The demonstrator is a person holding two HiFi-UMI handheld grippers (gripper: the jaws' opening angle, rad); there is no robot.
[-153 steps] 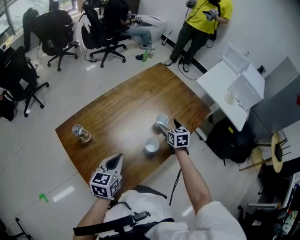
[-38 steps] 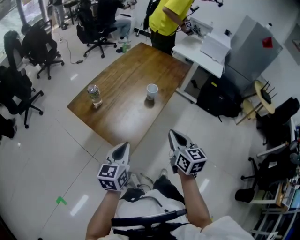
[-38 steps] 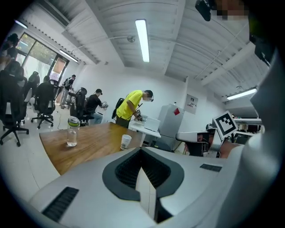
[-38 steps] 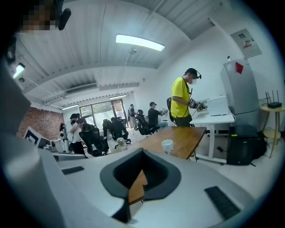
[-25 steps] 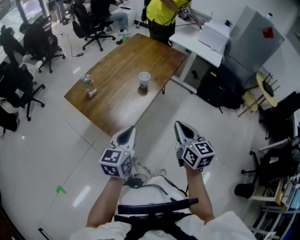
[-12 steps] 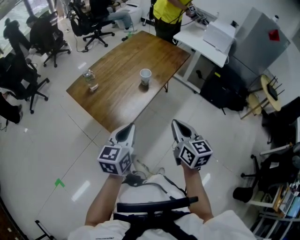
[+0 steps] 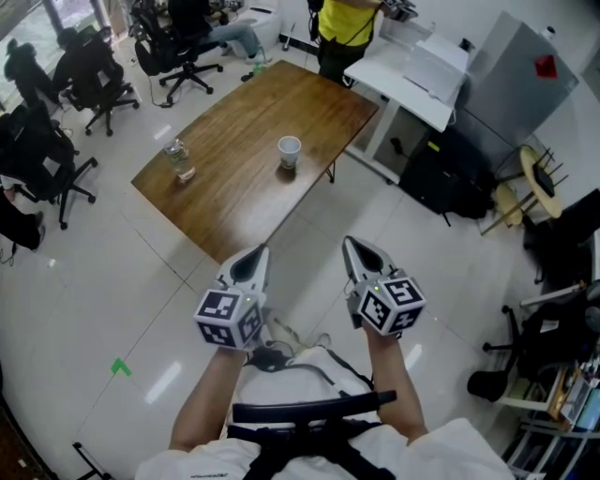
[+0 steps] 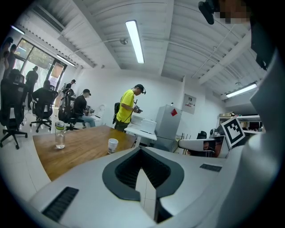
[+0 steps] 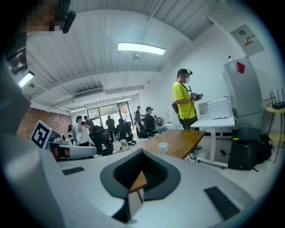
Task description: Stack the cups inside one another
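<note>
One white cup shape (image 7: pixel 289 150) stands upright on the wooden table (image 7: pixel 234 197), near its right edge; whether it is one cup or cups nested I cannot tell. It shows small in the left gripper view (image 8: pixel 113 145) and the right gripper view (image 9: pixel 163 148). My left gripper (image 7: pixel 255 255) and right gripper (image 7: pixel 356 248) hang side by side over the white floor, well short of the table. Both point toward it. Each is shut with nothing between its jaws (image 8: pixel 141 153) (image 9: pixel 141 156).
A water bottle (image 7: pixel 178 159) stands at the table's left part. A person in a yellow shirt (image 7: pixel 345 23) stands beyond the table by a white desk (image 7: pixel 422 70). Office chairs (image 7: pixel 84 75) are at the far left, and a grey cabinet (image 7: pixel 520 70) at the right.
Six seconds ago two separate cups stood on the table with my right gripper at them; now one cup shape stands there and I am back from the table. Over the last second nothing moved.
</note>
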